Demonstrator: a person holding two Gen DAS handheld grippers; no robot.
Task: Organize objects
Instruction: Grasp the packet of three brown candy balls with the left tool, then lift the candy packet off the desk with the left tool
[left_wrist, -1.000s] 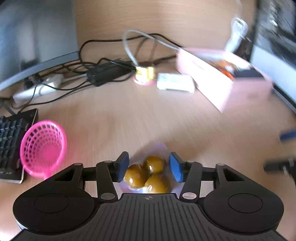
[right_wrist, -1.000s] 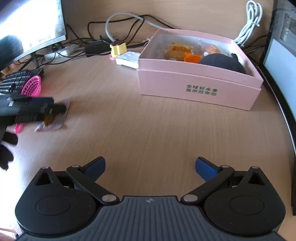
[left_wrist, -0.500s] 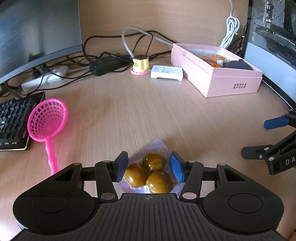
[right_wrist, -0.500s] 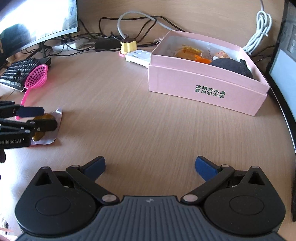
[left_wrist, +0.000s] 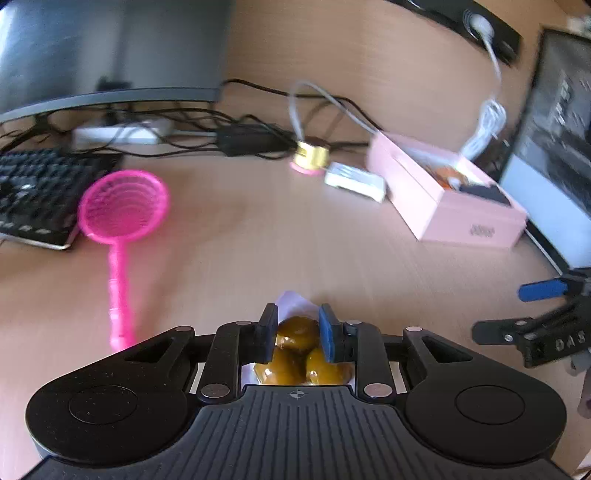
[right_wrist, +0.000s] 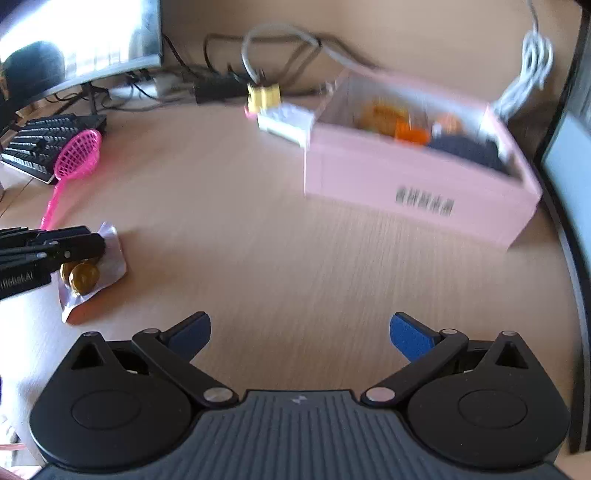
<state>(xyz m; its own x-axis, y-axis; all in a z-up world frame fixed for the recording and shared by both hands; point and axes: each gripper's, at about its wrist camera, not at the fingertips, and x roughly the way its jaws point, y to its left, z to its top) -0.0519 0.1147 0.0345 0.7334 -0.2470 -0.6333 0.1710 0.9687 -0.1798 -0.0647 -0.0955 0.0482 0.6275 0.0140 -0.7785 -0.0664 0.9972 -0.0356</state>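
Left gripper (left_wrist: 297, 332): black plastic body, ribbed dark grey centre plate with small crosshair mark. Two round black housings at sides, each with shallow disc recess. Black linkage arms, silver pivot pins. Blue pads on fingertips (left_wrist: 326, 332).

Right gripper (right_wrist: 300, 332): same build, ribbed grey plate with small white logo, triangular cut-outs in outer arms, blue pads (right_wrist: 410, 338). White lettering on side of each gripper, partly readable.
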